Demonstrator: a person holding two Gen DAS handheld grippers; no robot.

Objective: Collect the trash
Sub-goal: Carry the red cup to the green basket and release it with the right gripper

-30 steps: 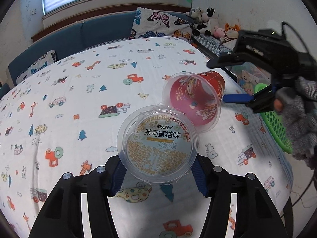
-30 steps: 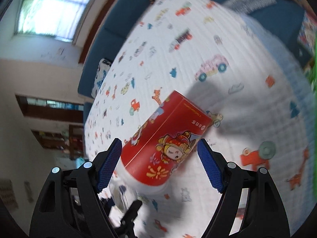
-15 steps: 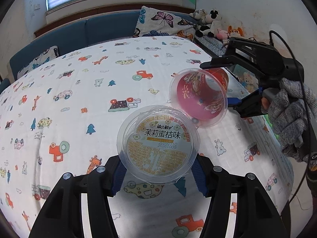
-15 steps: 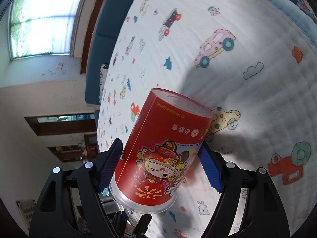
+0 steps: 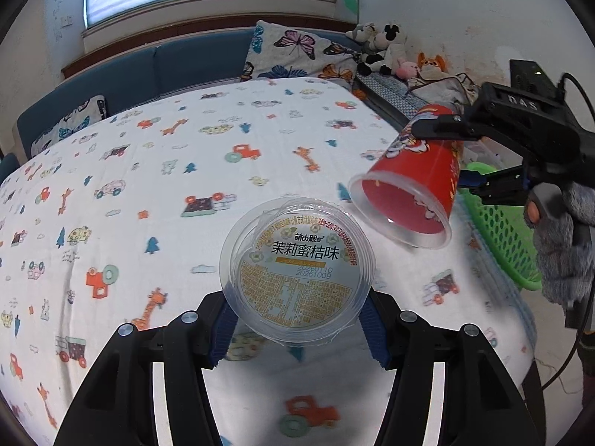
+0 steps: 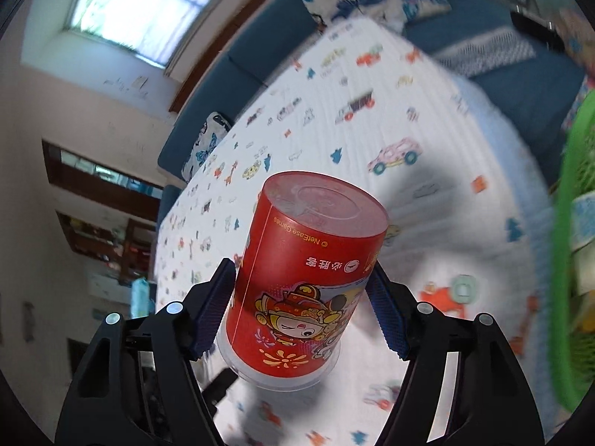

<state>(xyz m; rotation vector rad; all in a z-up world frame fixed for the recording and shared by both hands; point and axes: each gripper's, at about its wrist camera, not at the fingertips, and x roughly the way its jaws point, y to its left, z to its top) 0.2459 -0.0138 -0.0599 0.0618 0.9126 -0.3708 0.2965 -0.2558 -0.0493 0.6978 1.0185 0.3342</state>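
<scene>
Right hand-held gripper (image 6: 303,308) closing on red cup (image 6: 305,282); left hand-held gripper (image 5: 295,325) pinching clear tub (image 5: 295,269); keep both level heading over green basket (image 5: 498,223).

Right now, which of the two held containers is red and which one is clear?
The tall red printed cup in the right claw is red; the shallow clear plastic tub in the left claw is clear.
</scene>
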